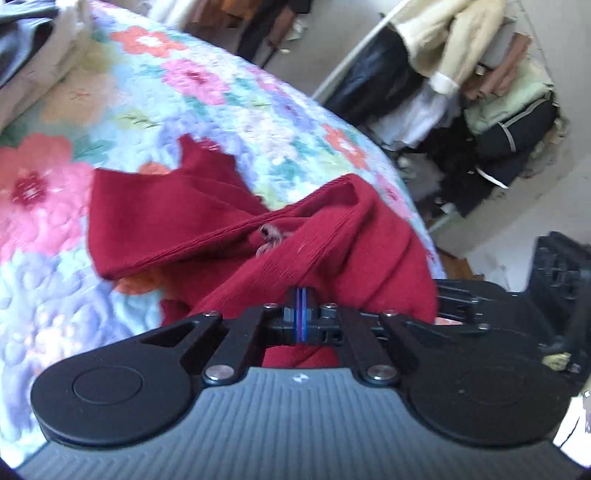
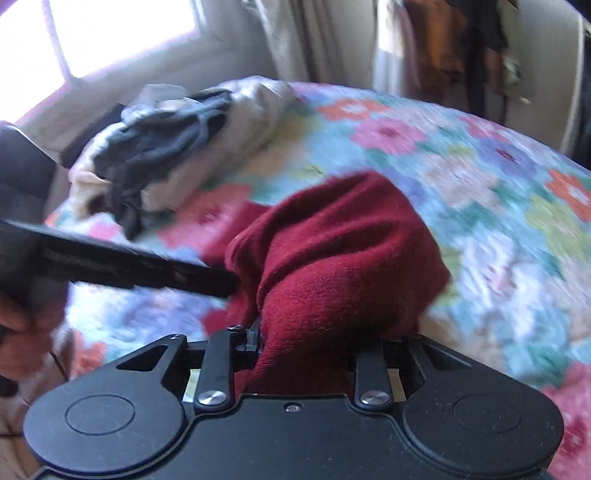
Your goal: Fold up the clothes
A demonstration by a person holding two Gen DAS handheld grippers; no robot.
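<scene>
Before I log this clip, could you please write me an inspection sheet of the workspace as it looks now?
Surface: bed under a quilted floral bedspread.
Job's things: dark red knitted garment, bunched, partly lifted off the quilt.
Clutter: heap of grey and cream clothes at the bed's far side.
Grippers: left gripper shut on the garment; right gripper buried in red cloth, closure not visible.
Cables: nothing seen.
Surroundings: bright window, pale curtain, rail of hanging clothes, stacked folded clothes.

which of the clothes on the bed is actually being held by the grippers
The dark red knit garment: the left gripper and right gripper both pinch it. The grey and beige pile lies untouched beside it.
</scene>
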